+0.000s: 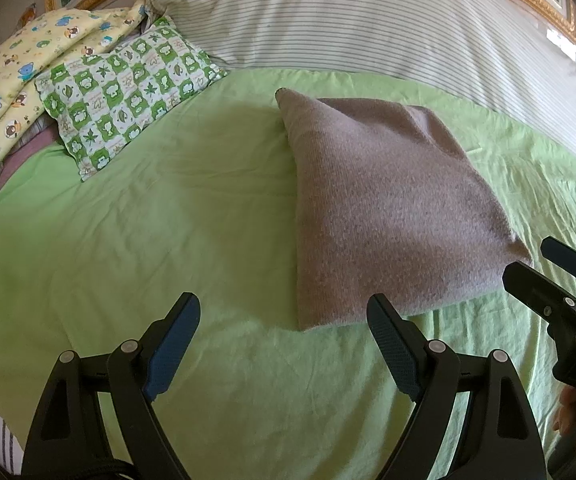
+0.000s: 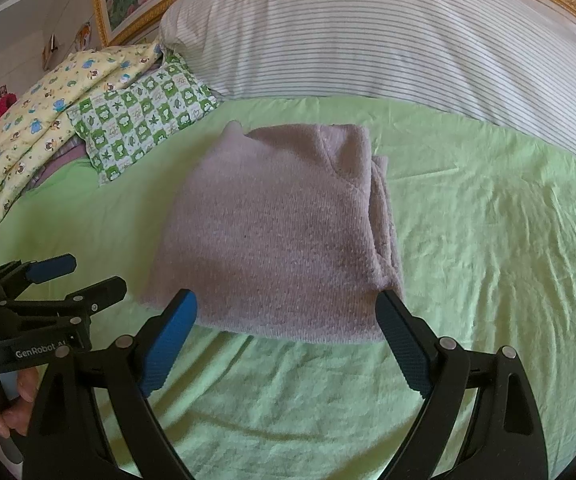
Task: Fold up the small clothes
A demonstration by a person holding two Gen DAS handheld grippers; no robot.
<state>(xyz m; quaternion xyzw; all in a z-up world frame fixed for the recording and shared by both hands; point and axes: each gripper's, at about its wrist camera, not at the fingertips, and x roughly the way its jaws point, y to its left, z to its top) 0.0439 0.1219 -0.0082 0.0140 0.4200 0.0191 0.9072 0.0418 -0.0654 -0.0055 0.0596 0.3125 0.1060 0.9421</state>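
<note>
A mauve knitted garment [image 1: 388, 208] lies folded into a thick rectangle on the green bedsheet [image 1: 148, 240]. It also shows in the right wrist view [image 2: 284, 232], with folded layers along its right edge. My left gripper [image 1: 284, 312] is open and empty, just in front of the garment's near left corner. My right gripper [image 2: 286, 312] is open and empty, its fingertips at the garment's near edge. The right gripper also shows at the right of the left wrist view [image 1: 544, 268]. The left gripper shows at the left of the right wrist view [image 2: 84, 276].
A large striped pillow [image 1: 368, 20] lies behind the garment. A green checked pillow [image 1: 128, 88] and a yellow cartoon-print blanket [image 1: 20, 72] lie at the back left. A gold picture frame [image 2: 100, 8] stands behind the bed.
</note>
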